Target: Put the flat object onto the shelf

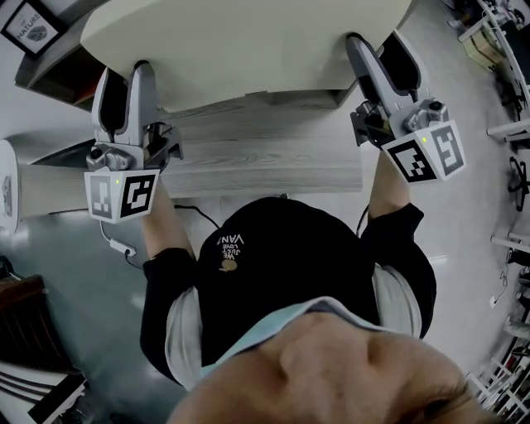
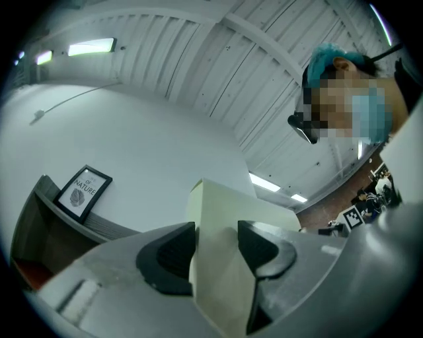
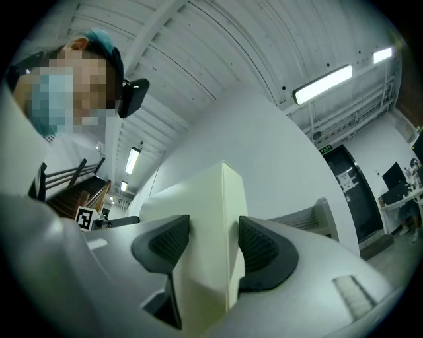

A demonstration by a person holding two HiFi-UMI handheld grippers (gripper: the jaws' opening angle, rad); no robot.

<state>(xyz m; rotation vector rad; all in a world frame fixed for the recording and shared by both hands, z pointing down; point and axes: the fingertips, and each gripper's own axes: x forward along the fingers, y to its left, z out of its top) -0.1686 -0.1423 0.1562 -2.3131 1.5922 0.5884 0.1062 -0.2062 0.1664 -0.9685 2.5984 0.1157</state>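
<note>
A large cream flat board (image 1: 248, 41) is held level in front of me, above the grey wooden shelf (image 1: 265, 153). My left gripper (image 1: 132, 73) is shut on the board's near edge at the left. My right gripper (image 1: 370, 48) is shut on the same edge at the right. In the left gripper view the board (image 2: 221, 218) fills the gap between the dark pads of the left gripper (image 2: 216, 247), with the shelf (image 2: 39, 221) to the left. In the right gripper view the board (image 3: 208, 218) is pressed on both faces by the right gripper (image 3: 213, 247).
A framed picture (image 1: 31, 25) stands on the shelf's top at the far left, also seen in the left gripper view as the picture (image 2: 82, 191). A white cable (image 1: 120, 246) lies on the floor below the left gripper. Dark wooden furniture (image 1: 25, 331) stands lower left; desks (image 1: 505, 50) stand far right.
</note>
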